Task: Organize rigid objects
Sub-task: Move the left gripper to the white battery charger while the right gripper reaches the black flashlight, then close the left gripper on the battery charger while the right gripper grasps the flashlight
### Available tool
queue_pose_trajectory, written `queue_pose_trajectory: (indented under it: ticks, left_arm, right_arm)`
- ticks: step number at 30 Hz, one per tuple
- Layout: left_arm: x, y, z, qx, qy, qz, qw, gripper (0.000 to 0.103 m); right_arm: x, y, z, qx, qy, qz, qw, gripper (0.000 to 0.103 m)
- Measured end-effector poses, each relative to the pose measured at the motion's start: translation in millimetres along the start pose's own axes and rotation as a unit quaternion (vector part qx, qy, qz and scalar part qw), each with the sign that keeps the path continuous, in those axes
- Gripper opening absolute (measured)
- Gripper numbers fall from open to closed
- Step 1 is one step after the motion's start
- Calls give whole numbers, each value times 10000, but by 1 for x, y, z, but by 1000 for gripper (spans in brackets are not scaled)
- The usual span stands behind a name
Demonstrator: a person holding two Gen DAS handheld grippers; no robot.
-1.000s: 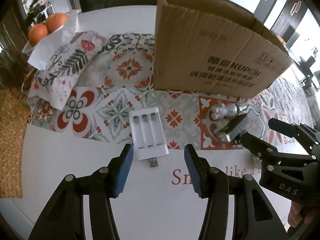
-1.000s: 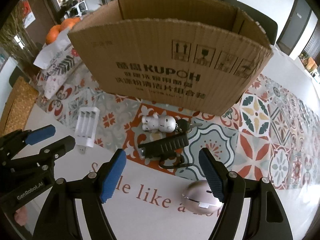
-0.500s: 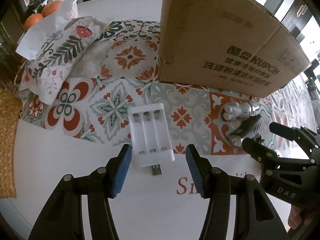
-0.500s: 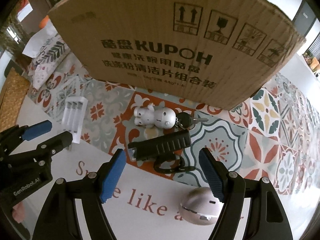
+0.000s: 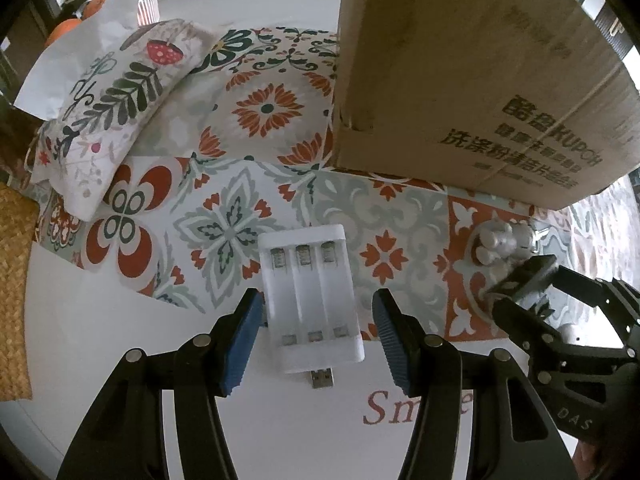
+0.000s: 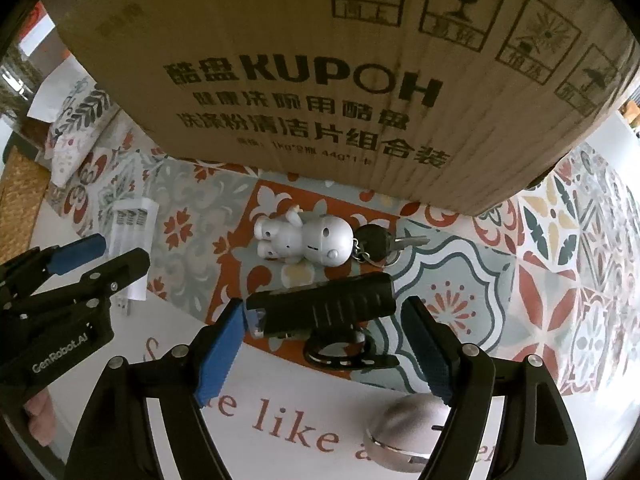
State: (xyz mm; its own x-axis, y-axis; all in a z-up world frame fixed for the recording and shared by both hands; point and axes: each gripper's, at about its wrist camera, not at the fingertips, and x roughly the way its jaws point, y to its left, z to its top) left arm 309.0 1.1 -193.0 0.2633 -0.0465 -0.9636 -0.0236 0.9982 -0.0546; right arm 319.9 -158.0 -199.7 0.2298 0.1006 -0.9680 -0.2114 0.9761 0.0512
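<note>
A white three-slot battery charger [image 5: 312, 300] with a USB plug lies on the table. My left gripper [image 5: 316, 334] is open, its blue pads on either side of the charger, not touching. A black bike light [image 6: 324, 306] with a strap lies on the patterned mat. My right gripper [image 6: 324, 346] is open, with its jaws on either side of the light. A silver figure keychain [image 6: 308, 242] with a key lies just beyond it. A big cardboard box [image 6: 320, 80] stands behind. The charger also shows in the right wrist view [image 6: 132, 236].
A round silver object [image 6: 404, 440] lies by my right gripper's right finger. A floral pouch [image 5: 108, 120] and white paper lie at far left. A woven mat [image 5: 14, 292] sits at the left table edge. The cardboard box [image 5: 480, 80] blocks the far right.
Both grippers have moved forward and down. The left now straddles the charger and the right straddles the black light. Both stayed open.
</note>
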Motion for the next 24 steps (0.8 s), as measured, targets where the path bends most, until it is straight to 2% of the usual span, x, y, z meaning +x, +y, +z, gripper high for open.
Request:
queue_pose_trajectory:
  ticks: [11,13,15,19,24]
  left_arm:
    - [20,-2,14,-126,-56,20,9999,57]
    - [21,-2,15,-142,-79,32,9999,52]
    - [18,0,11,-126,-101,65,9998,48]
    - [17,2,9,-126,-76,-72,9999,48]
    - [8,-2,-2,41,-188,-55,9998,48]
  right_arm:
    - [17,-5,-2,199,33,45,9998,79]
    - [17,-6,-3,238,33,46,9997,78]
    - [19,-7,-6,272,10,66,9996,76]
    - [20,-7,-12,324,-49,80,9994,73]
    - [15,-10,-22,418,-141,40,9990,73]
